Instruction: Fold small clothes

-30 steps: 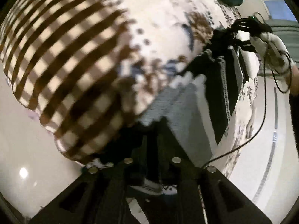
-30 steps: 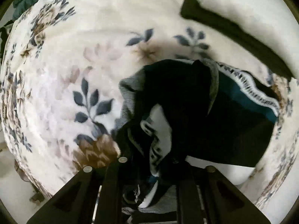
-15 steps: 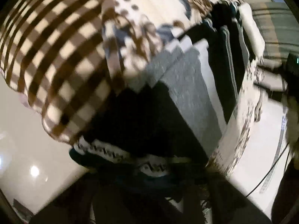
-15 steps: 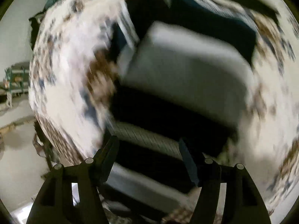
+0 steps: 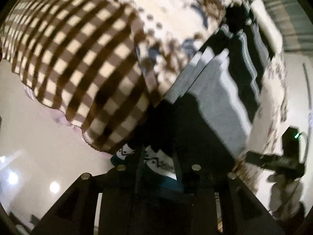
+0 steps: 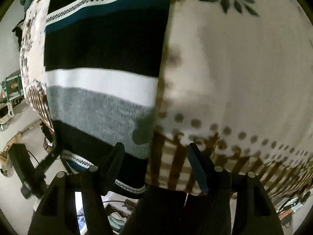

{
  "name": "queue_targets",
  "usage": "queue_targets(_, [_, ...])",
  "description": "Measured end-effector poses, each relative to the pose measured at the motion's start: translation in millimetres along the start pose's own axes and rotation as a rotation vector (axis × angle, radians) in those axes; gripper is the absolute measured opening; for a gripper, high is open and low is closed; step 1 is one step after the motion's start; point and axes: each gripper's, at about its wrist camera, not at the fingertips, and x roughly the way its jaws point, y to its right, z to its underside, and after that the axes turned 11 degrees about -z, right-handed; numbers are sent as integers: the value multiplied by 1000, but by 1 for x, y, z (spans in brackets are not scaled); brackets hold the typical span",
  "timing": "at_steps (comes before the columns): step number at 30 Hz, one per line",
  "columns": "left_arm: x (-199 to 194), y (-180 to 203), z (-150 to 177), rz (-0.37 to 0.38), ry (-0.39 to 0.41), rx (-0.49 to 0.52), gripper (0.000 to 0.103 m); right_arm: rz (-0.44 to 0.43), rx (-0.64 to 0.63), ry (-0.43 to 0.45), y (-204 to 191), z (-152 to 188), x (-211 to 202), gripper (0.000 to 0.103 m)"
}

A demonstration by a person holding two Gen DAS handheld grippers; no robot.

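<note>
A striped knit garment [image 6: 101, 74], with black, white, grey and teal bands and a zigzag trim, lies spread flat on the floral bedspread [image 6: 234, 58]. In the left wrist view the same garment [image 5: 215, 101] runs away from me, and my left gripper [image 5: 158, 154] is shut on its near trimmed edge at the bed's edge. My right gripper [image 6: 154, 154] is open and empty, hovering over the garment's near right corner. The right gripper also shows in the left wrist view [image 5: 273, 160] at the right.
The bedspread has a brown checked border [image 5: 78, 68] hanging over the bed's edge. Pale glossy floor [image 5: 39, 146] lies below on the left. Clutter and cables [image 6: 17, 117] sit on the floor left of the bed.
My right gripper let go of the bunched garment, opened and drew back to the near edge. The garment now lies spread flat. My left gripper still holds its edge.
</note>
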Motion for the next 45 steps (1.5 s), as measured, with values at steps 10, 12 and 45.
queue_targets(10, [-85,101,-81,117,242,66,65,-70,-7,203,2,-36,-98,68])
queue_targets(12, [-81,134,-121,145,266,107,65,-77,14,265,3,-59,-120,68])
queue_targets(45, [28,240,-384,294,102,335,50,-89,170,550,14,-344,-203,47])
